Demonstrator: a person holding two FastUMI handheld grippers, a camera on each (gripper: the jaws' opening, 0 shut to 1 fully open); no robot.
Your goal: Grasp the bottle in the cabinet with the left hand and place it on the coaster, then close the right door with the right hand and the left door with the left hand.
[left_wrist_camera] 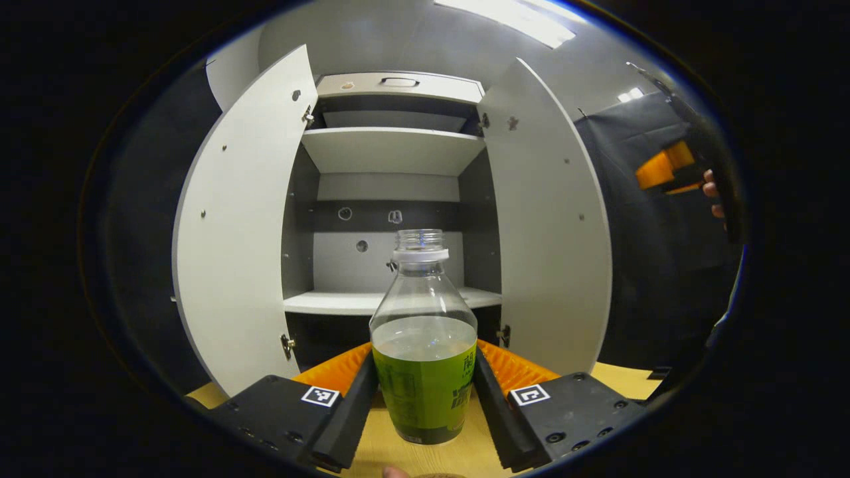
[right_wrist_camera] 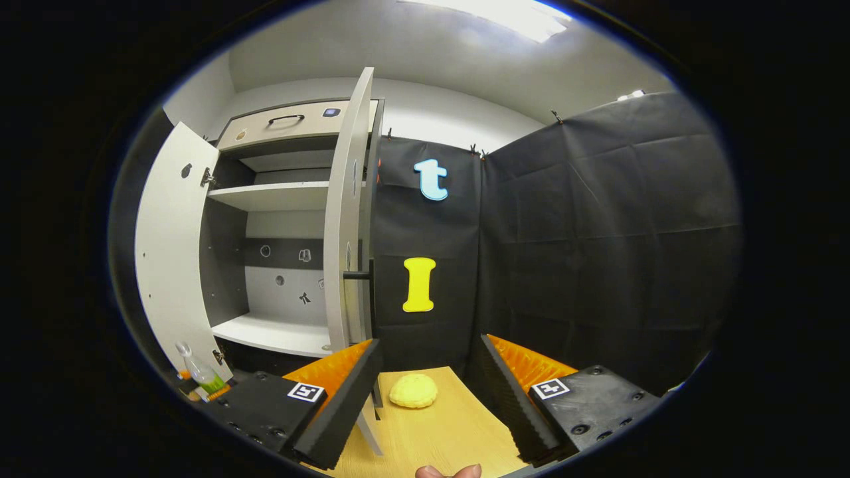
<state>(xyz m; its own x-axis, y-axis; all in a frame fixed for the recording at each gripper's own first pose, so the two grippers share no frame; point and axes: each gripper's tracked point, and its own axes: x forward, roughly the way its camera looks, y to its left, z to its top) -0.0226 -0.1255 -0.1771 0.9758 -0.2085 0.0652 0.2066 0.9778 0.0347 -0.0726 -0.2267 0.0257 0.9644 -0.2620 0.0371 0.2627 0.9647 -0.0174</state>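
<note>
left tongs clenched on the bottle, upright between their fingers; right tongs released.

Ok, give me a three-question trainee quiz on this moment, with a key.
1. True or false: both cabinet doors are shut.
2. What does the left claw hold?
A. a cup
B. the bottle
C. a sponge
3. Fill in: on the table ahead of the right claw lies a small yellow ____.

Key:
1. False: the left door and right door both stand open.
2. B; both fingers press on its sides.
3. Round pad, probably the coaster.
</note>
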